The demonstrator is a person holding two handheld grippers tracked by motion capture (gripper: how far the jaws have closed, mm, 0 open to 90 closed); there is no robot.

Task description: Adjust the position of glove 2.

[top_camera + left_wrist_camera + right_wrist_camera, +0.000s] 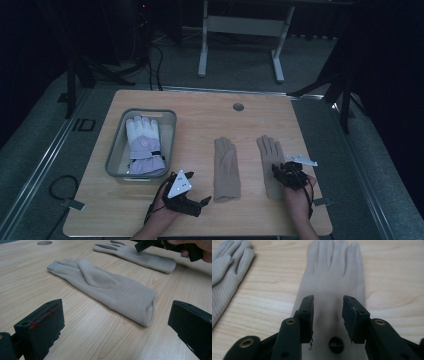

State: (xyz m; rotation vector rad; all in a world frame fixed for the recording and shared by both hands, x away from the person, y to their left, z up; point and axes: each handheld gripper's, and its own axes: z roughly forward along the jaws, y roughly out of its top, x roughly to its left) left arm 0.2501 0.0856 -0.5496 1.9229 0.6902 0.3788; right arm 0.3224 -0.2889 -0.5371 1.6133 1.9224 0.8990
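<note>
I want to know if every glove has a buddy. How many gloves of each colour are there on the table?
Beige gloves: 2, the middle one and the right one, both flat on the table.
White and lilac ski gloves: 1, in the grey tray.
Total: 3 gloves.

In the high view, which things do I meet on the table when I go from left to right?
Grey bin with the white and lilac ski glove inside → left beige glove → right beige glove, with the right gripper over it.
</note>
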